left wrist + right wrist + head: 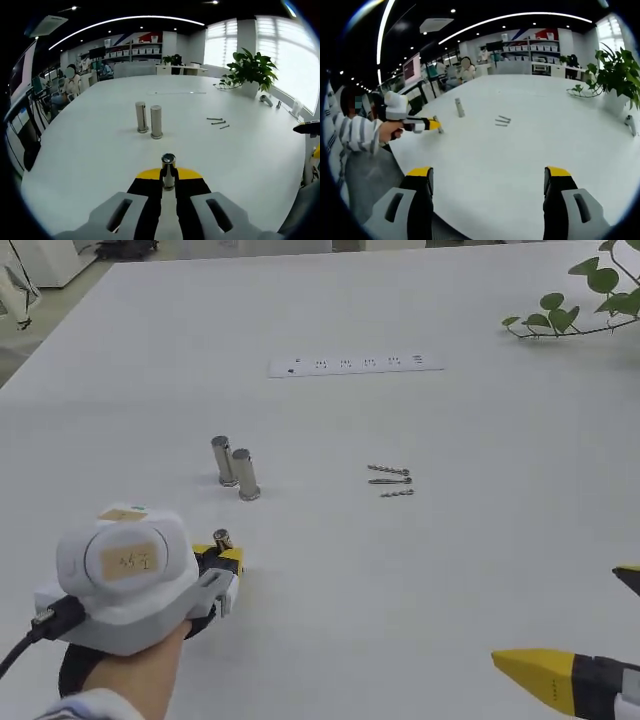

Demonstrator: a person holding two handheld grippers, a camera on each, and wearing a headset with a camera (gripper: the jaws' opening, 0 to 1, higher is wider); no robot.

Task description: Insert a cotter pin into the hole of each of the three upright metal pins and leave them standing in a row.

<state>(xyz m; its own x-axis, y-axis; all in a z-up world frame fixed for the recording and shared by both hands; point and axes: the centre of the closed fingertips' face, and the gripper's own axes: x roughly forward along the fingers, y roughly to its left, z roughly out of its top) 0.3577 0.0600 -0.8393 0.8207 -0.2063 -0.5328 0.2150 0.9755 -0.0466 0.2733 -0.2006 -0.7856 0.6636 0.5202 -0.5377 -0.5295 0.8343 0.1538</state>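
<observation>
On the white tabletop [420,570] two metal pins [234,468] stand upright just beside each other, with a small gap between them. The left gripper [168,176] is at 6 o'clock from this pair, near it. Its yellow-tipped fingers [145,175] are closed on a third metal pin [168,163] and pinch it on both sides of its shaft. This pin stands upright between them, with its round cap above the finger tips (whether its foot touches the tabletop, I cannot tell). A hand [140,670] grips the white body of this gripper from below.

Three cotter pins [390,481] lie flat at 3 o'clock from the standing pair, well apart from it. They lie close together, almost parallel, one behind the other, and no gripper touches them.

The right gripper [487,175] is at 5 o'clock from the cotter pins, well apart from them, at the near right side of the tabletop. Its fingers [420,176] are spread wide and there is nothing between them. In the right gripper view the left gripper is at 10 o'clock, together with the hand and a striped sleeve [355,135].

A white power strip [355,364] lies flat at 12 o'clock from the cotter pins, far behind them. A green plant [590,300] reaches in at 2 o'clock in the head view.
</observation>
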